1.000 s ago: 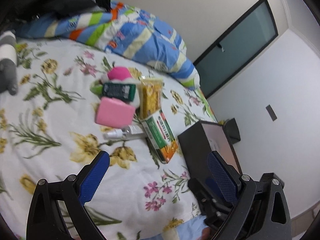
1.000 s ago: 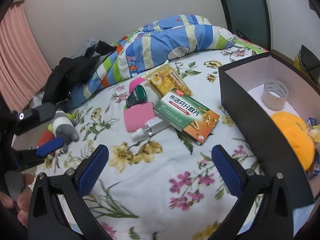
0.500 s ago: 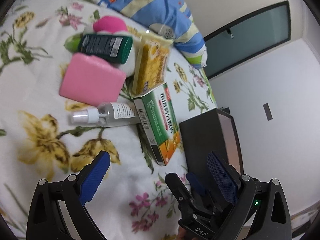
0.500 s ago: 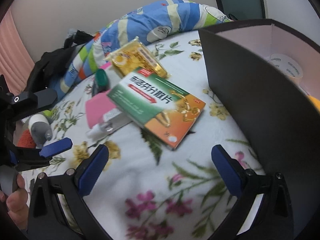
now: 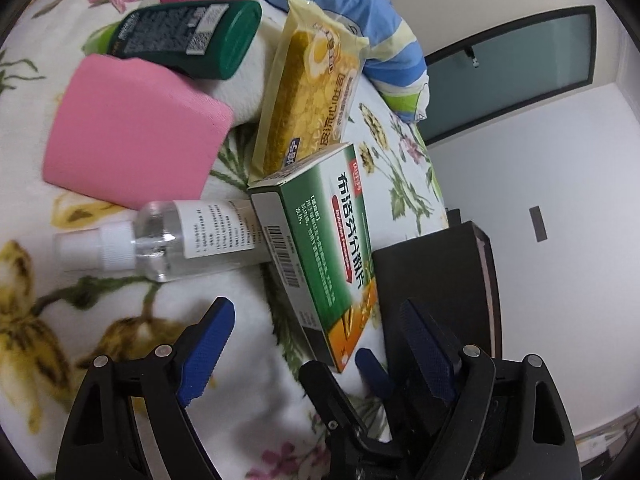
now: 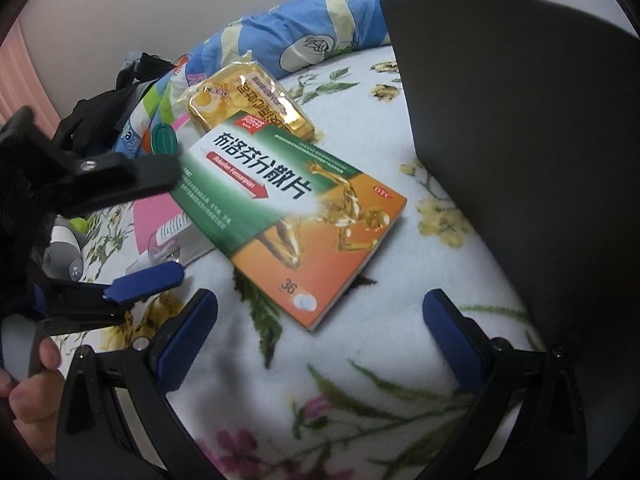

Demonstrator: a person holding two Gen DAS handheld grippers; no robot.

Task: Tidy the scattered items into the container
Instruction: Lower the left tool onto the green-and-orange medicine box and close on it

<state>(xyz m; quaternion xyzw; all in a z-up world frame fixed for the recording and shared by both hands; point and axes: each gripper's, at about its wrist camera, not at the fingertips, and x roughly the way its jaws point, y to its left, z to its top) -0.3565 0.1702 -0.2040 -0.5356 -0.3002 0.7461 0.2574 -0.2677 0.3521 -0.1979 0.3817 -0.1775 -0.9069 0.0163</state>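
Note:
A green and orange medicine box (image 5: pixel 328 248) (image 6: pixel 288 216) lies flat on the flowered bedspread, just ahead of both grippers. My left gripper (image 5: pixel 316 344) is open and empty, its jaws either side of the box's near end. My right gripper (image 6: pixel 320 332) is open and empty just short of the box's orange corner. A clear spray bottle (image 5: pixel 176 236) (image 6: pixel 172 240) lies against the box's left side. A pink pad (image 5: pixel 132 132), a dark green bottle (image 5: pixel 188 40) and a yellow snack packet (image 5: pixel 308 92) (image 6: pixel 248 100) lie beyond. The black container (image 6: pixel 528 160) (image 5: pixel 432 280) stands right of the box.
A striped blue pillow (image 6: pixel 288 40) lies at the head of the bed. Dark clothes (image 6: pixel 108 108) and a grey plush toy (image 6: pixel 60 248) sit at the left. The left gripper (image 6: pixel 132 224) crosses the right wrist view. A dark door (image 5: pixel 512 68) is in the white wall.
Both grippers have moved closer to the medicine box, which now fills more of each view. Both stay open. Nothing on the bed has shifted.

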